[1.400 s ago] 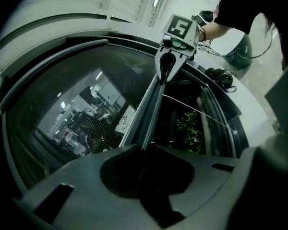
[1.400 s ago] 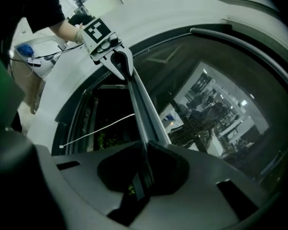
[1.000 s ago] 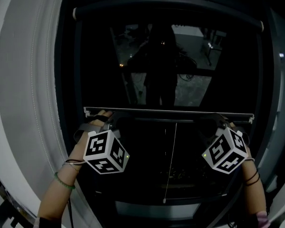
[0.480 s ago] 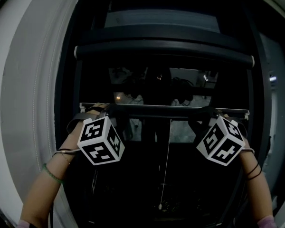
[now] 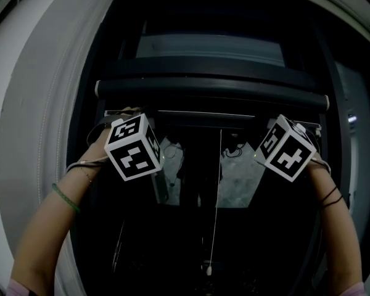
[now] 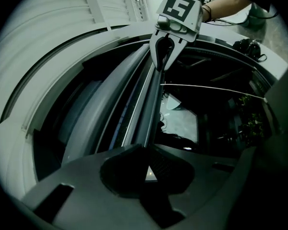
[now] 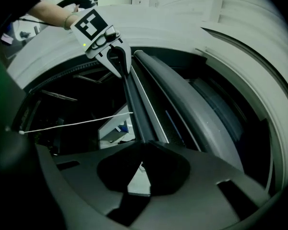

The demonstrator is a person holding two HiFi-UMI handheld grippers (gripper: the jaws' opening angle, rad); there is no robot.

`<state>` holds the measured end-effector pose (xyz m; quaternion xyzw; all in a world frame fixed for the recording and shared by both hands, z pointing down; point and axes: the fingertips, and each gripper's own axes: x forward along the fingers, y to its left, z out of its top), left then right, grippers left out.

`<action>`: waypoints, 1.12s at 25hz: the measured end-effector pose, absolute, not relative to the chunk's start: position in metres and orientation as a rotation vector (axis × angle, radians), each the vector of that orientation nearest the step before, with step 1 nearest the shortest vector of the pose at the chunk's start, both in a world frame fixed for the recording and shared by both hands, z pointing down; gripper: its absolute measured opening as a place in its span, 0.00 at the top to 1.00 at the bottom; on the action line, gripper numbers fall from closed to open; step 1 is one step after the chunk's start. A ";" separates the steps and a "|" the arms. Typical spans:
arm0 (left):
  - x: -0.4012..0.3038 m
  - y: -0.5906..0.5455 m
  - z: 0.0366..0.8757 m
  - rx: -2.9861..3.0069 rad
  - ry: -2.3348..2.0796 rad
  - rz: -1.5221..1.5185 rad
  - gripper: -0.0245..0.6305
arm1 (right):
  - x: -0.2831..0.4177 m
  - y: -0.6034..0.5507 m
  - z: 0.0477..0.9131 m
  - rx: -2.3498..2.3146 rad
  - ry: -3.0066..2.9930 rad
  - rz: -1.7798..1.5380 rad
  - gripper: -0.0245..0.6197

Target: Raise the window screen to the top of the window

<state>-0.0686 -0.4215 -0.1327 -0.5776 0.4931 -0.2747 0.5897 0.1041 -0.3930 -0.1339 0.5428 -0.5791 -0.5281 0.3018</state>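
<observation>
Window screen rail (image 5: 203, 112) pinched, apparently, between left claw (image 6: 146, 148) and right claw (image 7: 143, 145).

Our left tongs (image 7: 121, 70) and right tongs (image 6: 161, 65) are plain grey. Each carries a white cube printed with black square markers: the left cube (image 5: 134, 147) and the right cube (image 5: 287, 148). We wear a green band (image 5: 65, 197) and thin bracelets (image 5: 83, 168) on the left wrist, dark bands (image 5: 331, 197) on the right, and a pinkish sleeve (image 5: 17, 287).
</observation>
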 end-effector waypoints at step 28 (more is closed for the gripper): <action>-0.036 -0.368 -0.067 -1.800 1.121 -0.129 0.86 | 0.109 -0.344 -0.064 1.558 -2.291 -1.387 0.86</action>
